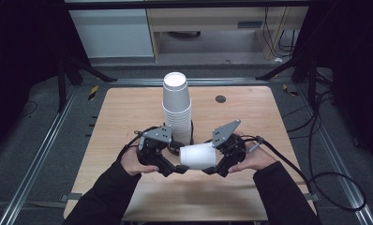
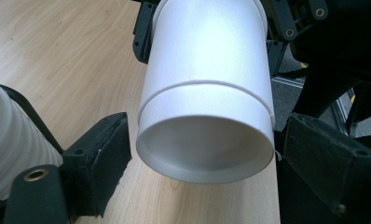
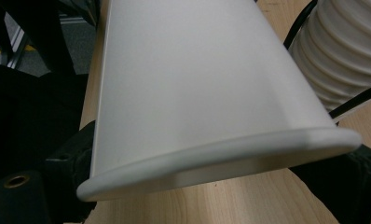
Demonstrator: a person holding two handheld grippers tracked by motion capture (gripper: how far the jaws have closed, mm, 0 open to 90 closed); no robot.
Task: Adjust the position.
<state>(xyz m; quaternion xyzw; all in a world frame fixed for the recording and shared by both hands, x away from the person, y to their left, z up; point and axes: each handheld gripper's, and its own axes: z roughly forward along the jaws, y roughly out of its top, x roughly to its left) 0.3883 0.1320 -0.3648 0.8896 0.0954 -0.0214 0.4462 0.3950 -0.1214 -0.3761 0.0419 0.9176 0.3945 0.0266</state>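
White paper, a single cup (image 1: 198, 155) is lying on its side between the two grippers above the near half of the table (image 1: 250, 122), just in front of the tall stack (image 1: 177, 107) of cups standing upright at mid-table. In the high view the left gripper (image 1: 174, 167) and the right gripper (image 1: 212, 168) are meeting at the cup from either side, each in a hand, with cables trailing off. The left gripper view is looking at the cup's closed, recessed base (image 2: 205, 148): the cup is sitting between the two black pads (image 2: 108, 148), which are standing spread, with a gap showing on at least one side, and the stack's ribbed rims (image 2: 6, 144) are showing at the edge. The right gripper view is showing what the others are not: the rolled rim (image 3: 221, 161) squashed into a flat oval, the right jaws pinching it from both sides. The stack (image 3: 346, 51) is rising just beside it there.
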